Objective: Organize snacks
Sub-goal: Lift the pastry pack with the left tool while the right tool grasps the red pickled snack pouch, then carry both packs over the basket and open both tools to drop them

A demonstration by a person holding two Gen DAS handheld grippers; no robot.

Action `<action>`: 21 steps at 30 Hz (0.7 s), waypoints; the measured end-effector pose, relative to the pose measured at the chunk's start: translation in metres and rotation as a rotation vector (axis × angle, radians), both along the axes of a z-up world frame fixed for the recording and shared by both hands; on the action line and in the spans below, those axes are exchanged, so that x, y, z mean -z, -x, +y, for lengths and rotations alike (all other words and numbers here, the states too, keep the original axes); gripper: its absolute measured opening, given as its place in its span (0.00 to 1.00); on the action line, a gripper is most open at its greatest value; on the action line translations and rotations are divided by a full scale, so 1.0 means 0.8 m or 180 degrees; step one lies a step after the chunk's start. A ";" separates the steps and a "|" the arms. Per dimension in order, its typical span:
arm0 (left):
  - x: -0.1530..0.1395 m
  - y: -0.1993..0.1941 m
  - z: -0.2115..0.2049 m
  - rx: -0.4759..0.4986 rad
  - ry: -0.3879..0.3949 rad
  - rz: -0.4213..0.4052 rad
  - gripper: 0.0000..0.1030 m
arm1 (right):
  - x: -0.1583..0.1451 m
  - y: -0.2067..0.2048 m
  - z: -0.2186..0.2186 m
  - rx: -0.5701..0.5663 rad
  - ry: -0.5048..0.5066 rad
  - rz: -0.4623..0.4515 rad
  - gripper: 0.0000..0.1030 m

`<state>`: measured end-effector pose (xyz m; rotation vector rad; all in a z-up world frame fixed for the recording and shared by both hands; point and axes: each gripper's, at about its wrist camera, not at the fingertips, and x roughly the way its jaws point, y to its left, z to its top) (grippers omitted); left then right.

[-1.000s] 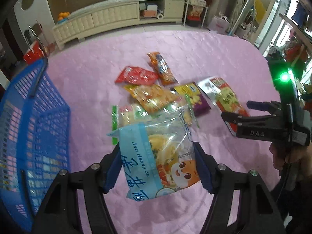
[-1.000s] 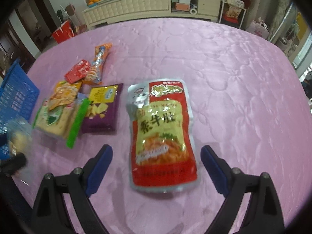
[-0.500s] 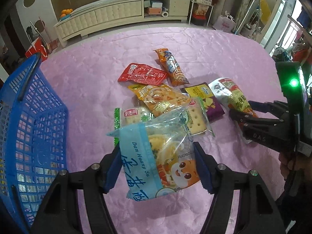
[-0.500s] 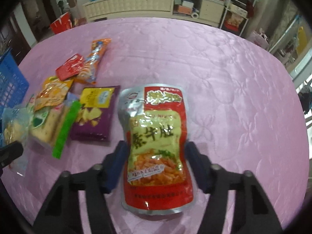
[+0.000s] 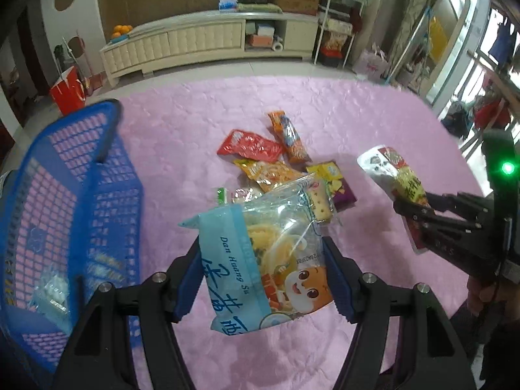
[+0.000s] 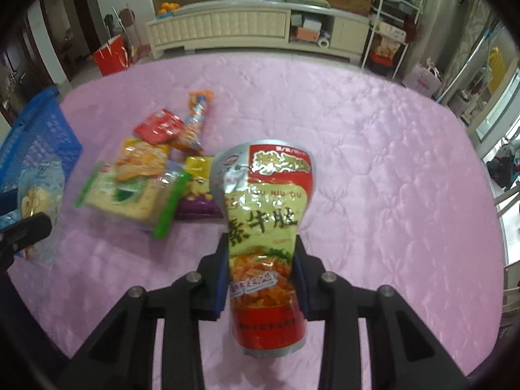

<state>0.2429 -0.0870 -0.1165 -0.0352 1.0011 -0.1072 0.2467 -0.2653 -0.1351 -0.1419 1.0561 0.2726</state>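
Note:
My left gripper is shut on a light blue and clear snack bag and holds it above the pink table, just right of the blue basket. My right gripper is shut on a red and yellow pouch and holds it lifted off the table; it also shows in the left wrist view. A pile of loose snacks stays mid-table: a red packet, an orange stick pack, an orange bag, a purple bag and a cracker pack with a green edge.
The pink quilted cloth covers the round table. The basket holds a small clear packet. Beyond the table's far edge stand a white cabinet, a red paper bag and a wire shelf.
My right gripper closed on the red and yellow pouch and lifted it off the table. My left gripper, still holding its bag, moved back and toward the basket.

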 end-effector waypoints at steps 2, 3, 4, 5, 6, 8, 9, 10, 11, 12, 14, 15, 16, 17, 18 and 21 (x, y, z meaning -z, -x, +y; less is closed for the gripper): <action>-0.014 0.011 0.005 0.0017 0.0045 -0.0069 0.64 | -0.019 0.017 0.000 -0.0009 -0.0131 -0.0019 0.37; -0.022 0.018 0.008 0.0034 0.0051 -0.0110 0.64 | -0.026 0.021 0.000 -0.0018 -0.0184 -0.0017 0.37; -0.029 0.024 0.011 0.0047 0.0061 -0.0153 0.64 | -0.037 0.030 0.003 -0.0033 -0.0218 -0.0035 0.37; -0.036 0.031 0.014 0.0059 0.0083 -0.0193 0.64 | -0.043 0.027 0.010 -0.0043 -0.0216 -0.0061 0.37; -0.042 0.036 0.017 0.0065 0.0102 -0.0220 0.64 | -0.050 0.027 0.015 -0.0052 -0.0204 -0.0095 0.37; -0.052 0.045 0.023 0.0068 0.0136 -0.0271 0.64 | -0.069 0.037 0.025 -0.0072 -0.0194 -0.0183 0.37; -0.057 0.050 0.027 0.0067 0.0142 -0.0302 0.64 | -0.078 0.042 0.032 -0.0093 -0.0195 -0.0230 0.37; -0.062 0.055 0.031 0.0068 0.0142 -0.0331 0.64 | -0.088 0.046 0.039 -0.0110 -0.0201 -0.0281 0.37; -0.069 0.062 0.038 0.0073 0.0133 -0.0371 0.64 | -0.095 0.047 0.041 -0.0128 -0.0206 -0.0316 0.37; -0.074 0.066 0.042 0.0072 0.0121 -0.0396 0.64 | -0.103 0.050 0.046 -0.0147 -0.0211 -0.0356 0.37; -0.088 0.077 0.057 0.0050 0.0084 -0.0460 0.64 | -0.118 0.056 0.057 -0.0200 -0.0237 -0.0436 0.37; -0.092 0.081 0.063 0.0044 0.0071 -0.0486 0.64 | -0.125 0.059 0.063 -0.0226 -0.0253 -0.0470 0.37; -0.096 0.086 0.072 0.0037 0.0063 -0.0509 0.64 | -0.133 0.061 0.073 -0.0263 -0.0272 -0.0512 0.37; -0.102 0.090 0.083 0.0018 0.0049 -0.0532 0.64 | -0.136 0.061 0.079 -0.0296 -0.0274 -0.0538 0.37; -0.105 0.093 0.091 -0.0003 0.0030 -0.0542 0.64 | -0.140 0.061 0.088 -0.0339 -0.0275 -0.0568 0.37; -0.116 0.102 0.124 -0.0109 -0.0041 -0.0579 0.64 | -0.150 0.063 0.116 -0.0450 -0.0310 -0.0606 0.37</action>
